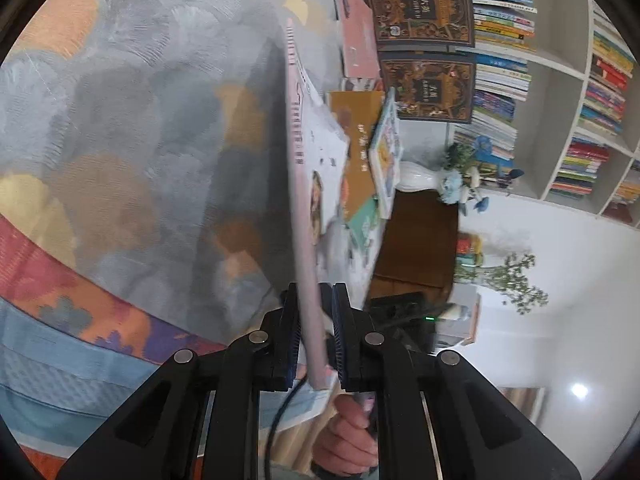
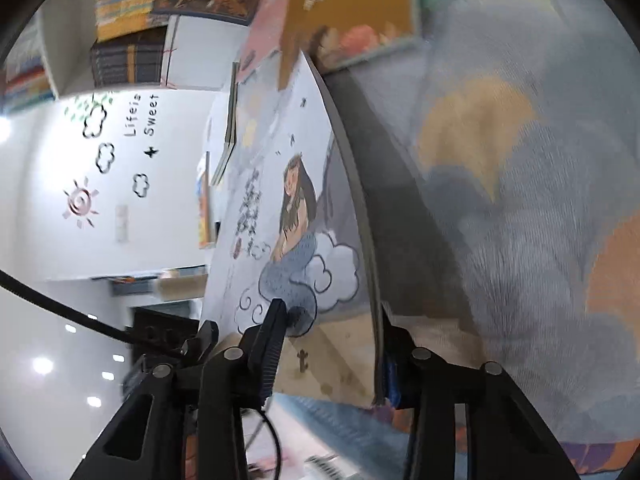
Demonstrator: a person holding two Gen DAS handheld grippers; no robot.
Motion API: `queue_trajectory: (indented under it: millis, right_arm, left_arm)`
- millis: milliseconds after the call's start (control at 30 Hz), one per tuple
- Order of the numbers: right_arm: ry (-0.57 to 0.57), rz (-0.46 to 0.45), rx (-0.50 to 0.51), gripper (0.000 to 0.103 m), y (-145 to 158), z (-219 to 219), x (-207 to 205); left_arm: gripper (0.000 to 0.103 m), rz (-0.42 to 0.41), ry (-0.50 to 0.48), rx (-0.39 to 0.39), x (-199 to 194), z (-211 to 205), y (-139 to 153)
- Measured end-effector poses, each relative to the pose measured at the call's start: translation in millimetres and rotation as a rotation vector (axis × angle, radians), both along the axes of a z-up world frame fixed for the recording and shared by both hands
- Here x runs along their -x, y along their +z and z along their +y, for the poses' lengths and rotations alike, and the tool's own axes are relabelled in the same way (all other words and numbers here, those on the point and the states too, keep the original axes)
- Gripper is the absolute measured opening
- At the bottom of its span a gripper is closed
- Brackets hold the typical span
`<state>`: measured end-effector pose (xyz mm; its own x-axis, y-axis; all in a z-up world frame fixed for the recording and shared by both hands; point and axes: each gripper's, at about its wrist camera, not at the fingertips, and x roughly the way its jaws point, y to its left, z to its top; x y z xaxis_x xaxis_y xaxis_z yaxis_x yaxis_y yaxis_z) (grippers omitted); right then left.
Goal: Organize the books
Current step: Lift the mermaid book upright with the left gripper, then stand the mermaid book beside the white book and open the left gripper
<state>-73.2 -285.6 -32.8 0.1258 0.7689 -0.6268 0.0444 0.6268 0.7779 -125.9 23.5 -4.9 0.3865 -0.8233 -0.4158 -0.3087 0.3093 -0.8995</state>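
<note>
**A:** What does the left gripper point(image 1: 315, 320) have?

**B:** A thin picture book point(image 1: 308, 184), pinched by its pink spine edge. The jaws are almost together, with only the book's thickness between the pads. The book stands on edge, lifted above the patterned rug point(image 1: 132, 140) and casting a shadow on it.

**A:** And the right gripper point(image 2: 332, 320)?

**B:** It is on the same book point(image 2: 292, 208), from the cover side. The left finger point(image 2: 276, 316) lies against the mermaid drawing on the cover. The right finger is behind the book's other face, at the lower edge, mostly hidden. The jaws stand wider than the left pair, yet the tilted book fills the gap, so they grip it.

**A:** Where are the other books?

**B:** Several lie loose on the rug beyond the held one, toward the shelves: an orange book point(image 1: 358, 152), a pink book point(image 1: 358, 40), a small colourful one point(image 1: 386, 152) propped up on edge. Two dark ornate books point(image 1: 424, 8) lean face out against the white bookshelf point(image 1: 560, 68), whose compartments are packed with stacked books.

**A:** Anything else there?

**B:** A white vase point(image 1: 418, 178) with blue flowers lies near the foot of the shelf. In the right wrist view a white wall point(image 2: 120, 160) carries drawn clouds, a sun and the words "Life is Sweet".
</note>
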Motion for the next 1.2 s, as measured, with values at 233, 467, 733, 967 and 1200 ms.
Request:
queue_trajectory:
  millis: [233,467,733,967,1200]
  right_arm:
    - [0.169,-0.247,0.33,0.033,40,51,11]
    - [0.302,-0.448,0.524,0.033,74,96,26]
    - [0.35,-0.529,0.543,0.033,104,135,23]
    - [0.32,-0.614,0.527,0.034,137,195,-16]
    - [0.288,-0.651,0.541,0.034,141,261,-83]
  left_arm:
    - [0.01,-0.059,-0.118,-0.341,-9,-8,22]
    - [0.01,-0.234,-0.248,-0.64,-11,-12,66]
    - [0.014,-0.337,-0.273,-0.683,-16,28,96]
    - [0.015,-0.412,-0.218,-0.661,-46,85,124]
    - [0.016,-0.468,-0.19,-0.678,-112,138,130]
